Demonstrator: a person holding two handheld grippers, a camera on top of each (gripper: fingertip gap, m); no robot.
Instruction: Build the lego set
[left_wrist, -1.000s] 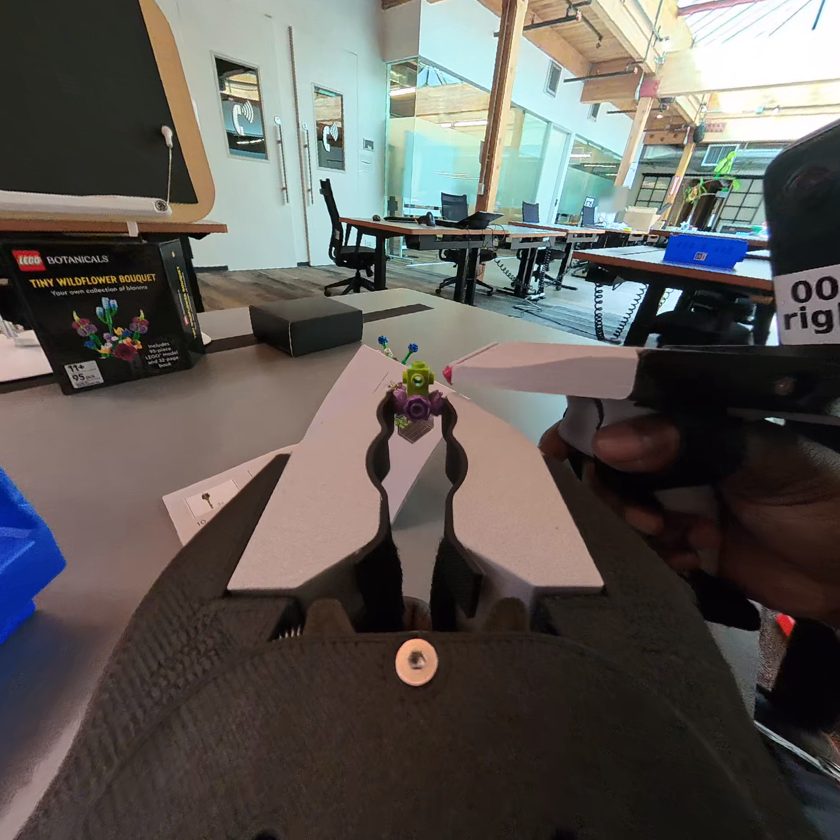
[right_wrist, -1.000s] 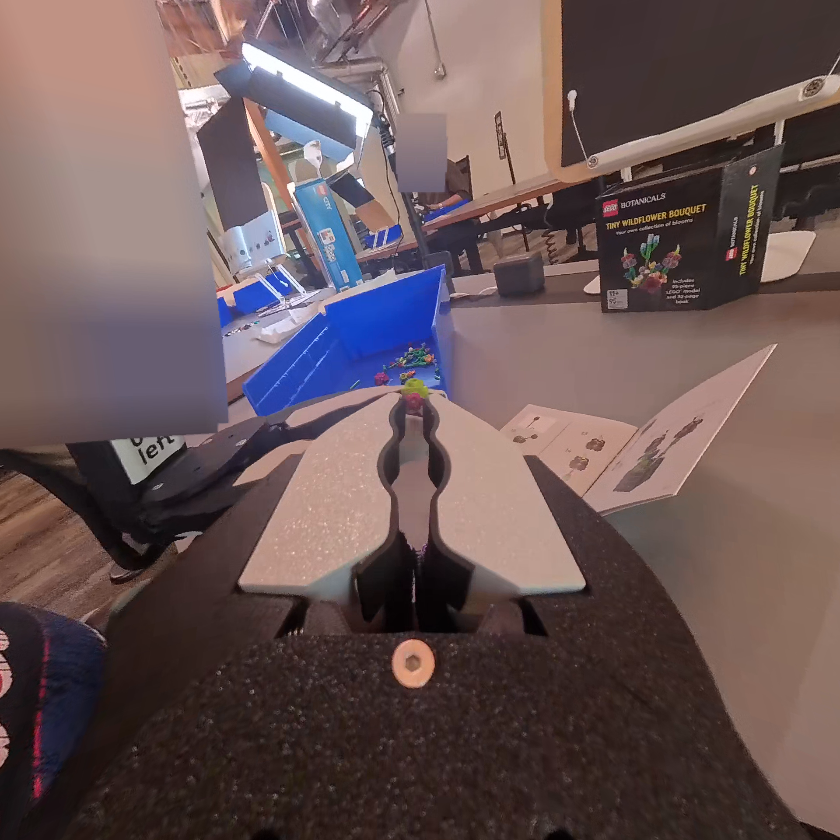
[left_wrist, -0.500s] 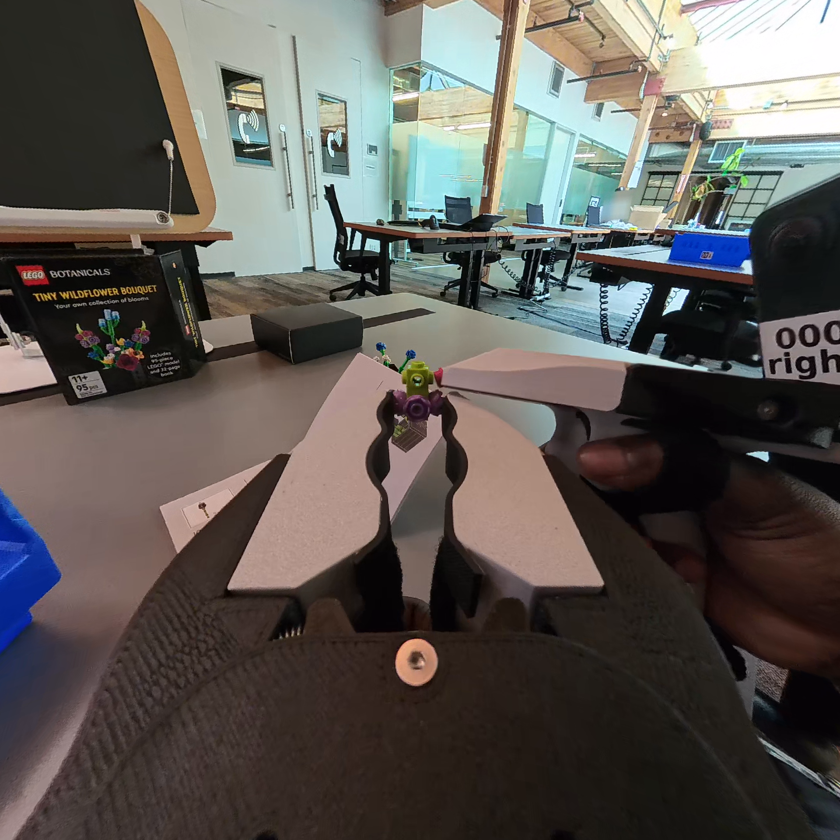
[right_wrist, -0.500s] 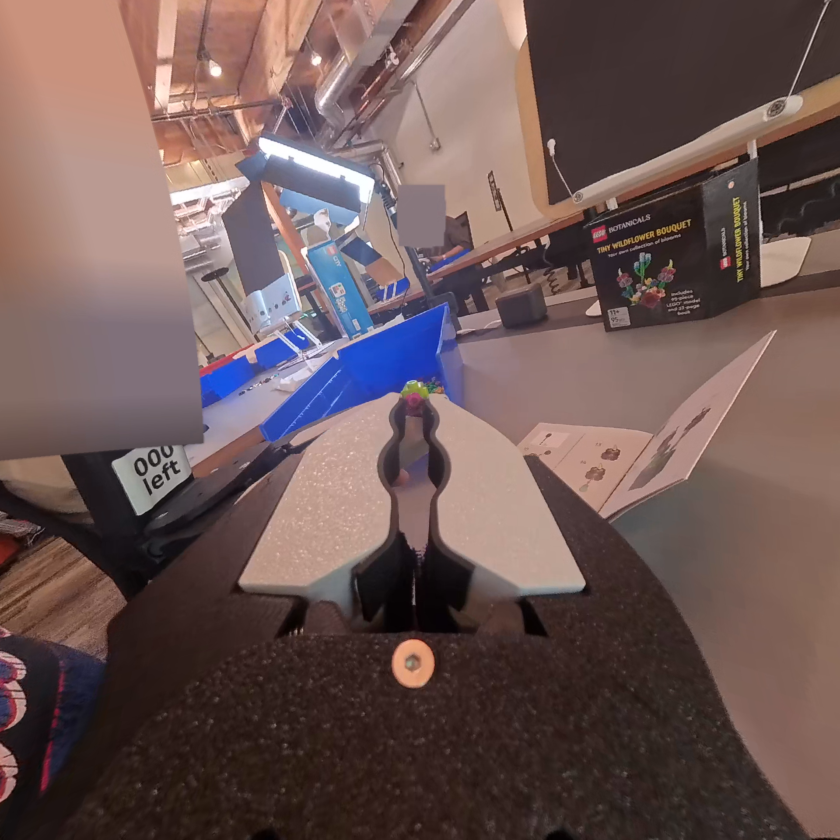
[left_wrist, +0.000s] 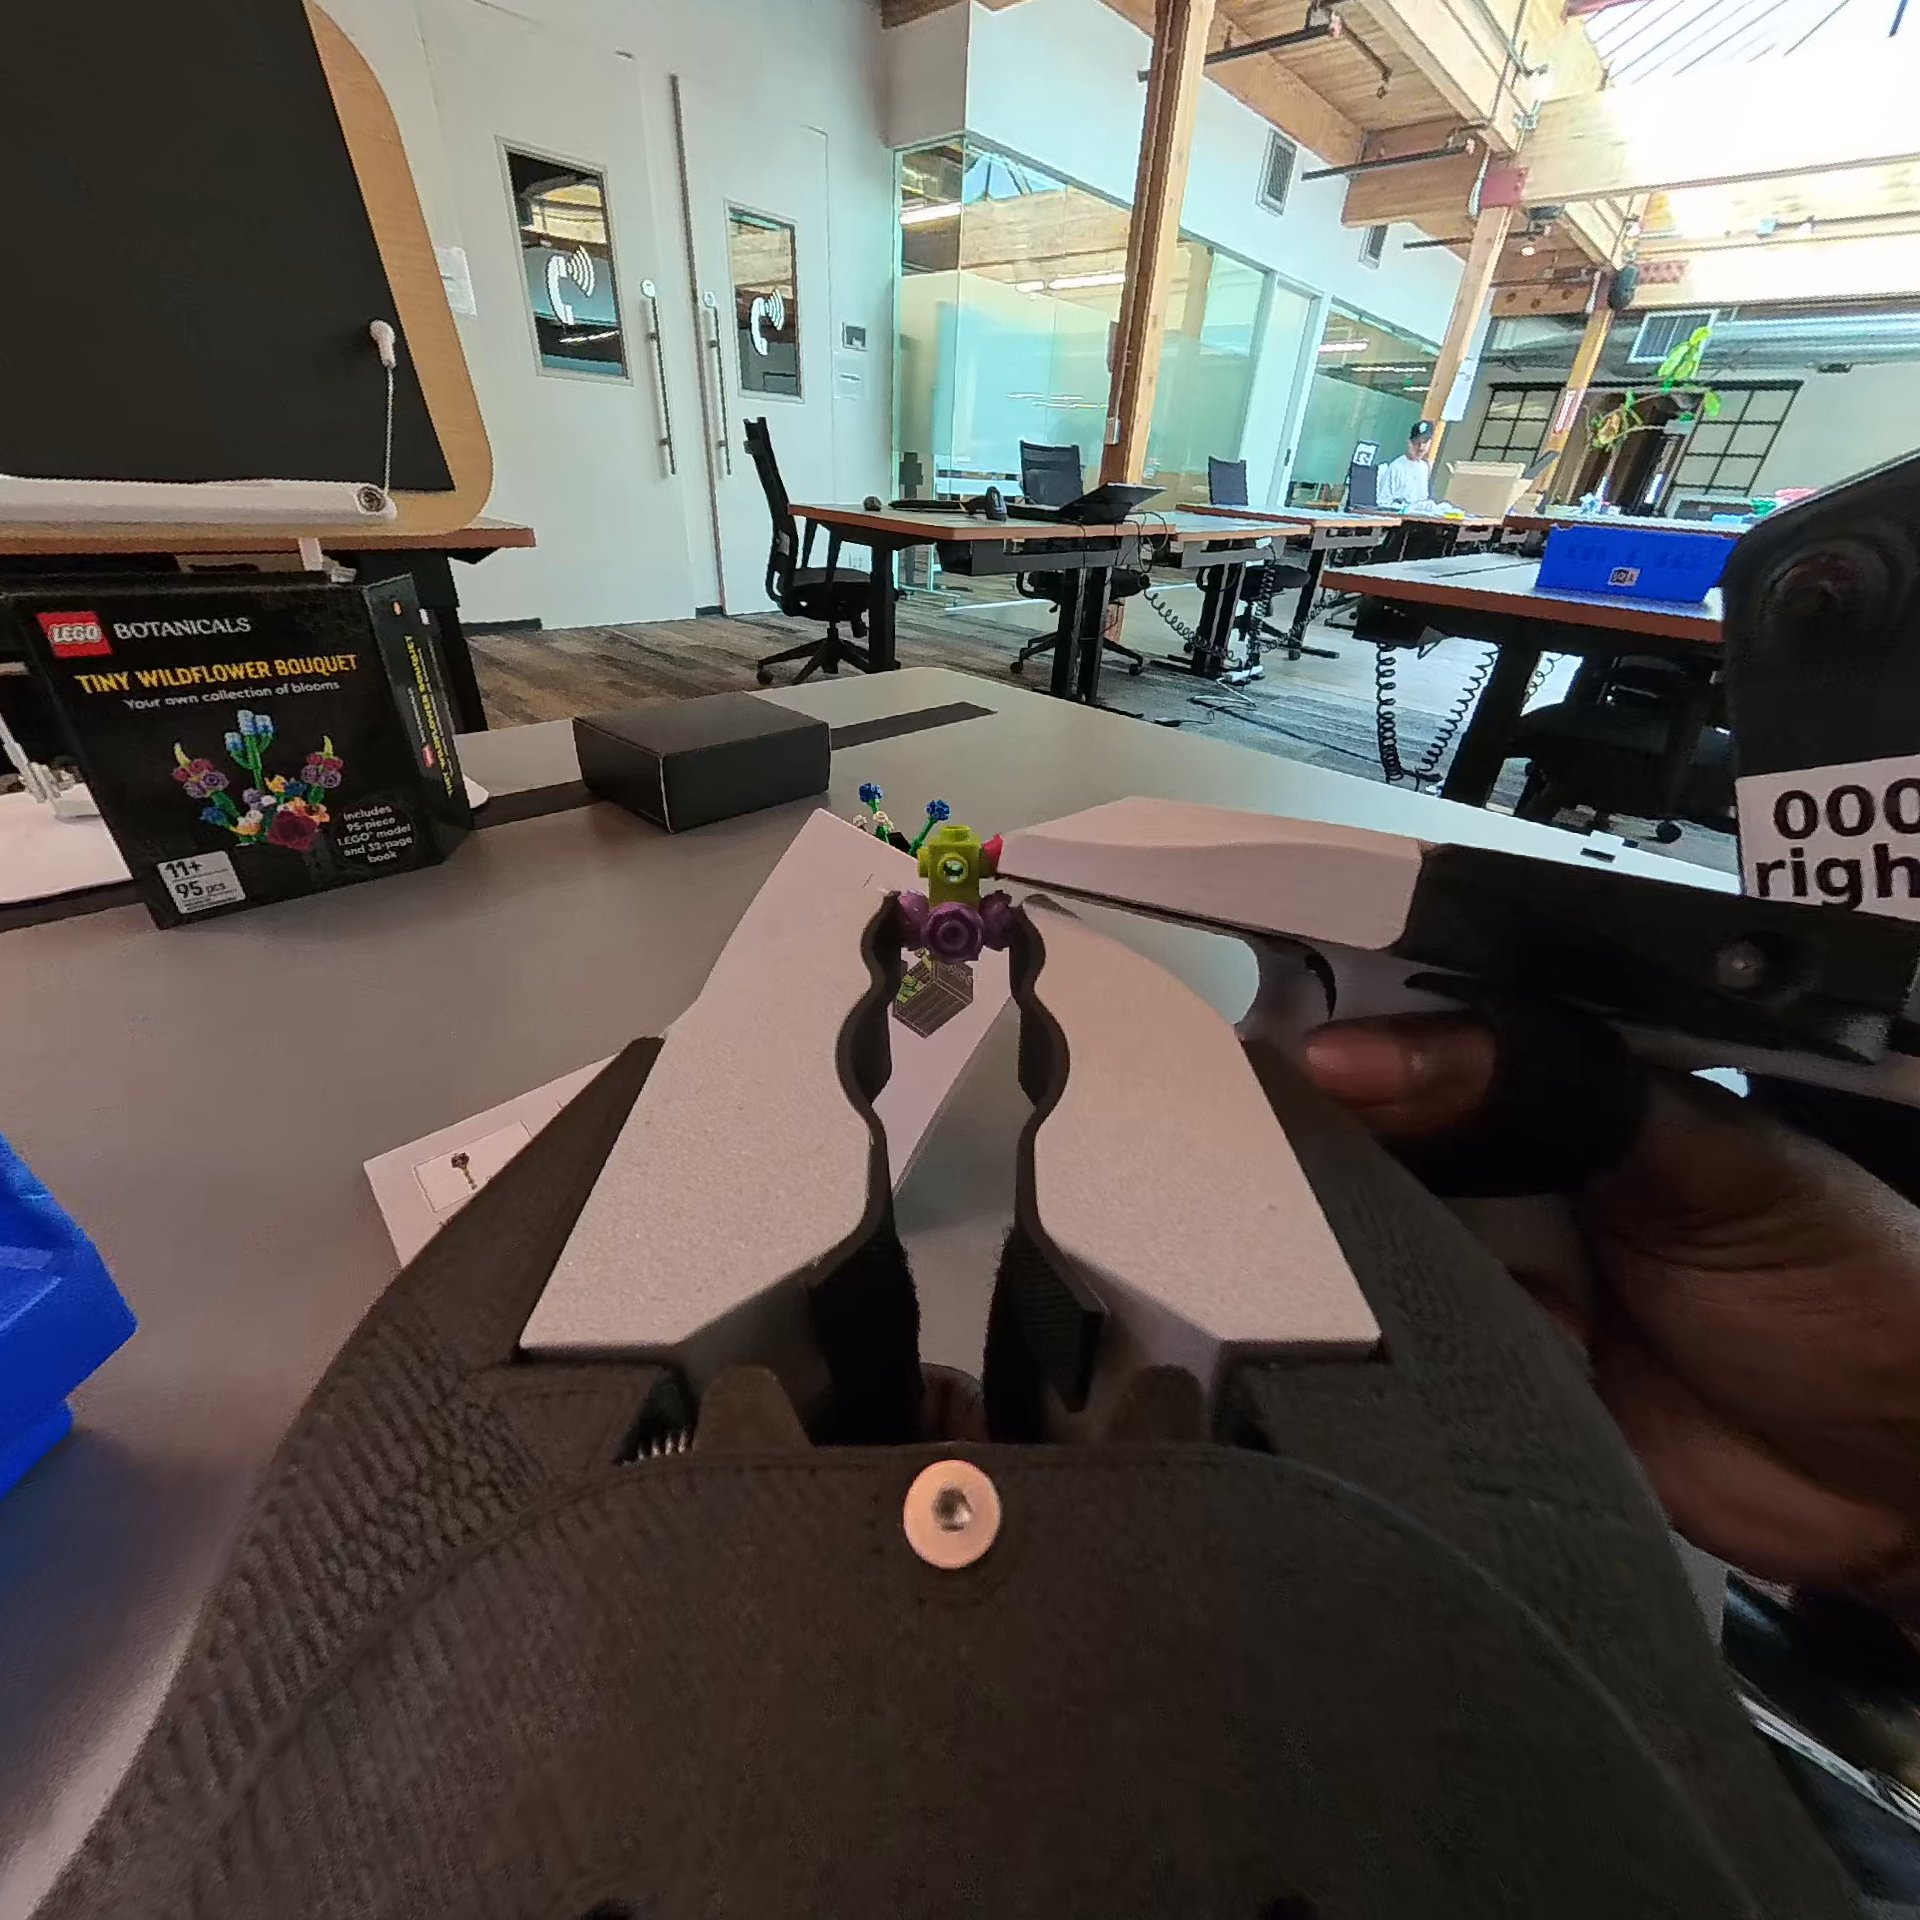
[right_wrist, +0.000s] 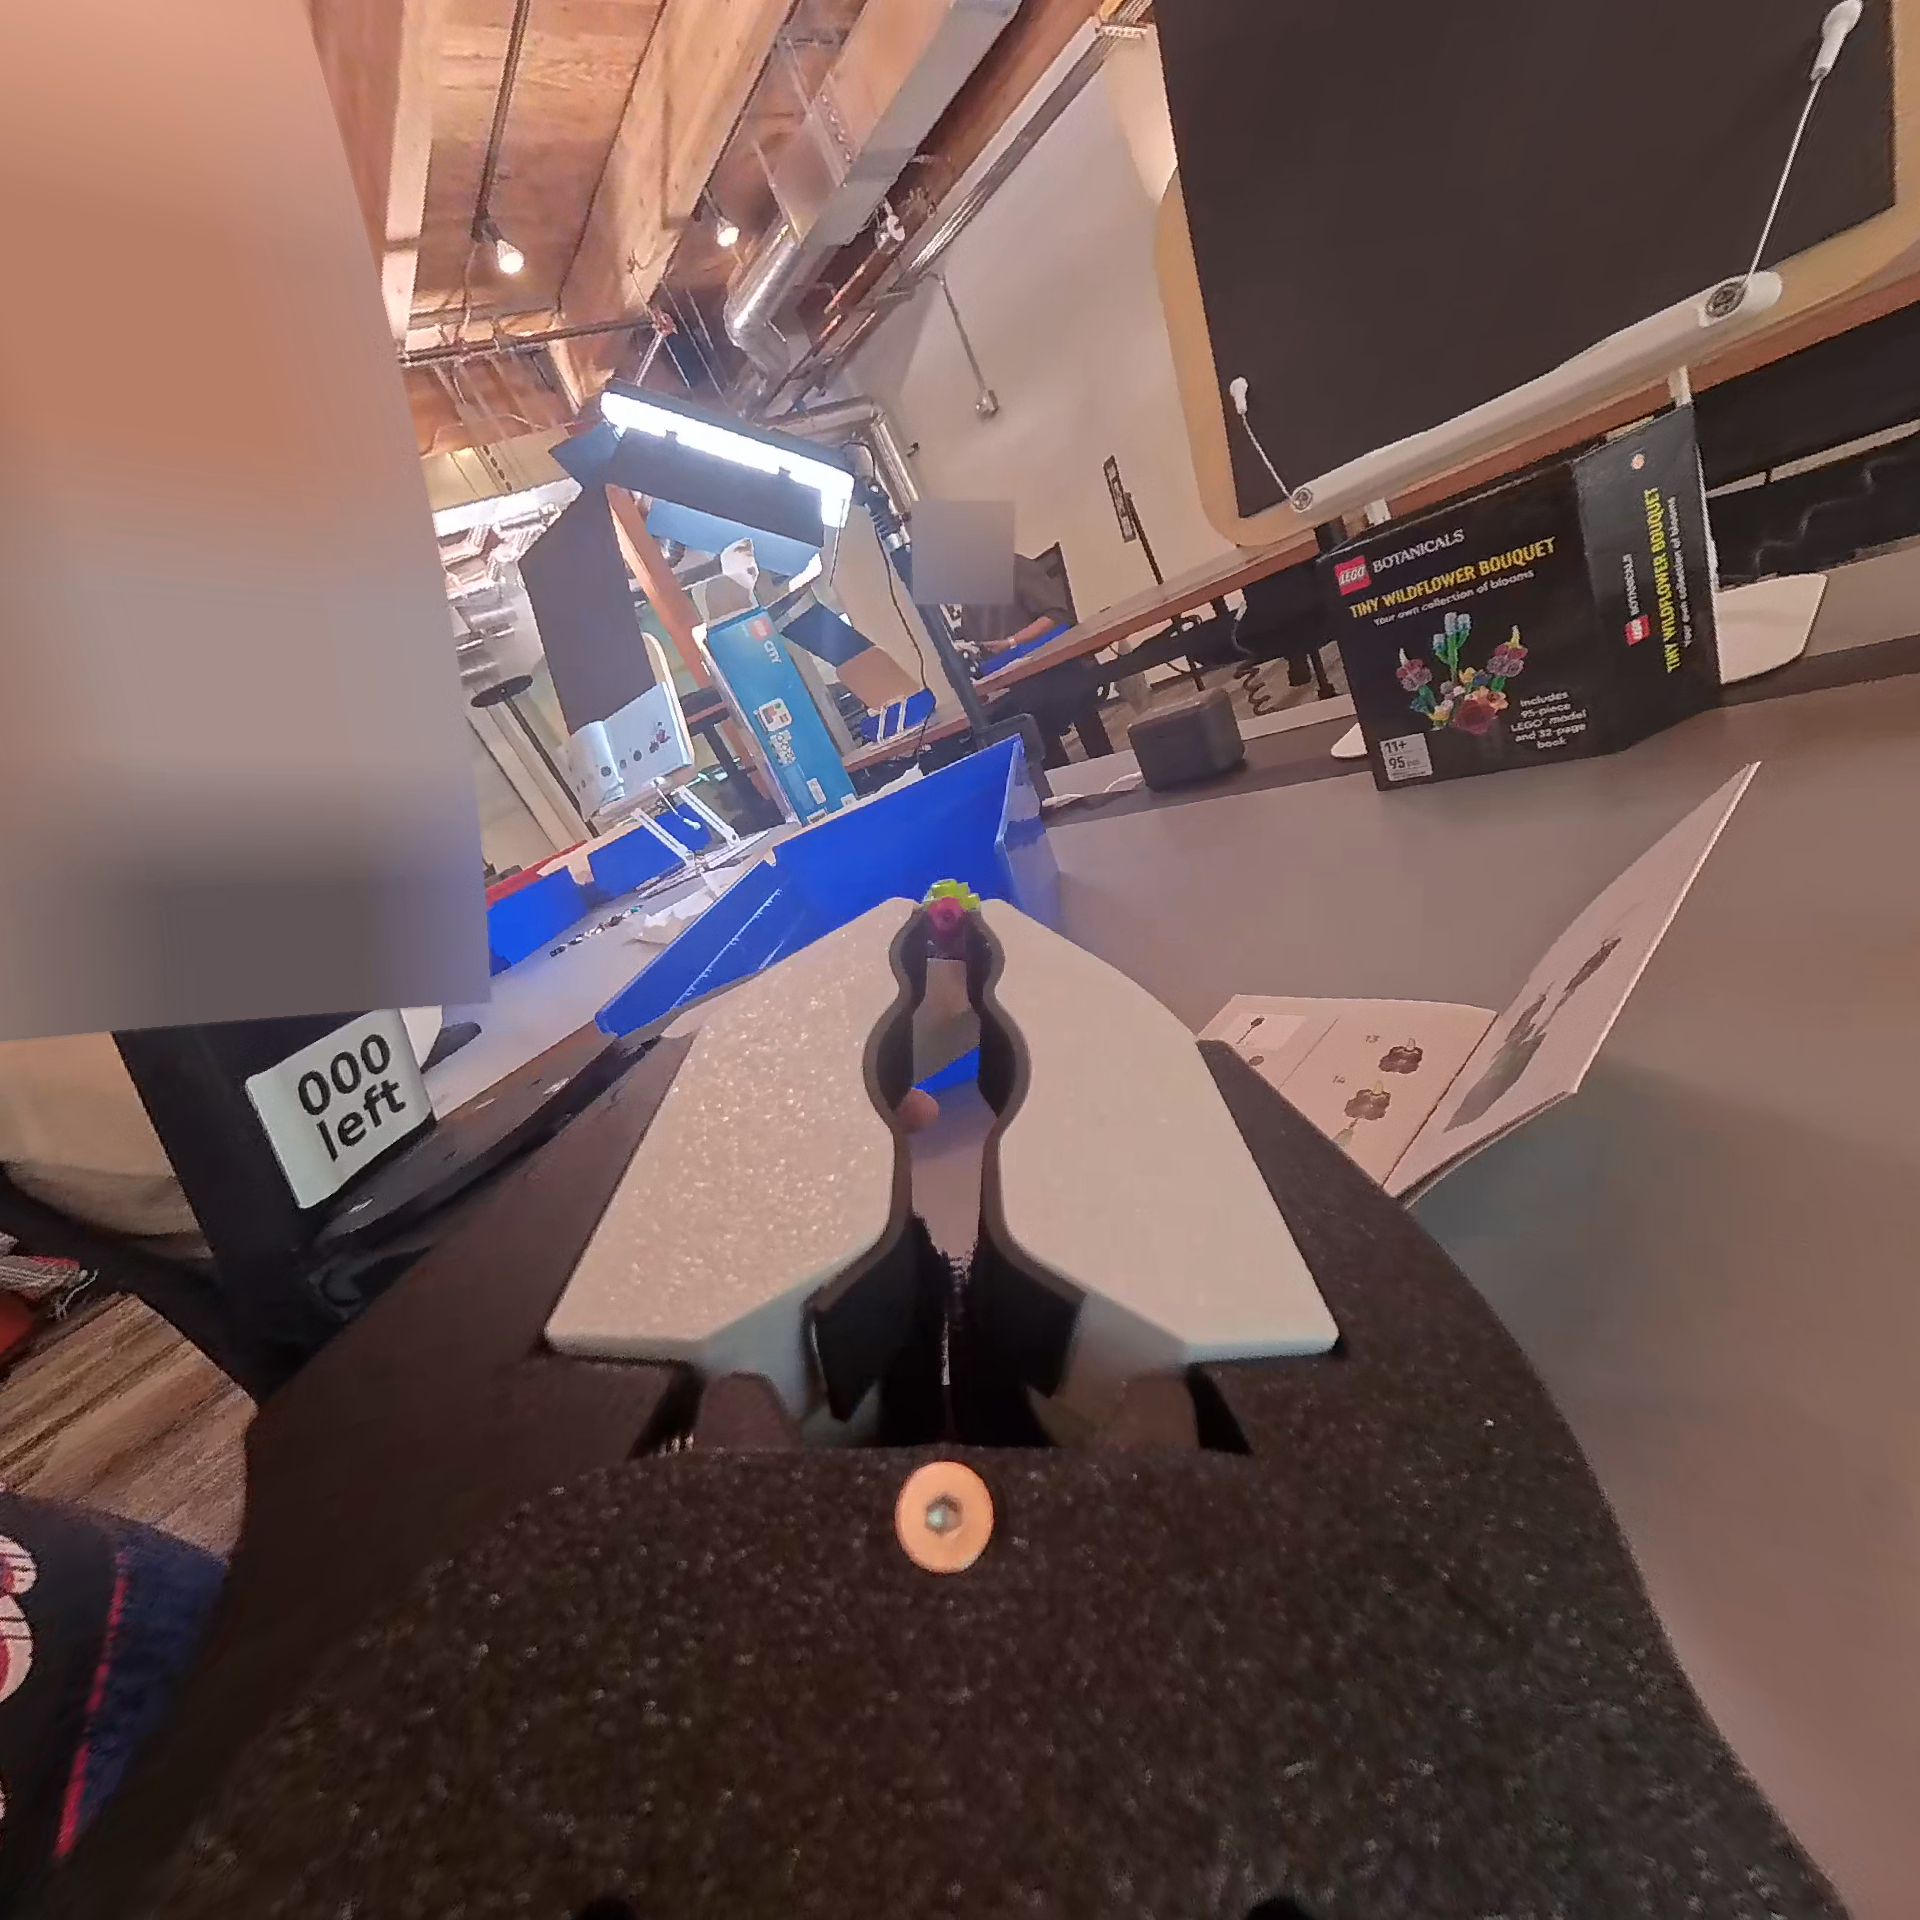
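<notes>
Where claws meet, instruction booklet (left_wrist: 790, 997) seemingly behind.

Upright lime-and-purple lego flower (left_wrist: 954, 902) pinched between claw tips above table.

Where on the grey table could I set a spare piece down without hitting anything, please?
The bare grey table between the set's black box, the blue bin and the open booklet is free. Where the left gripper and right gripper meet over the booklet is crowded.
</notes>
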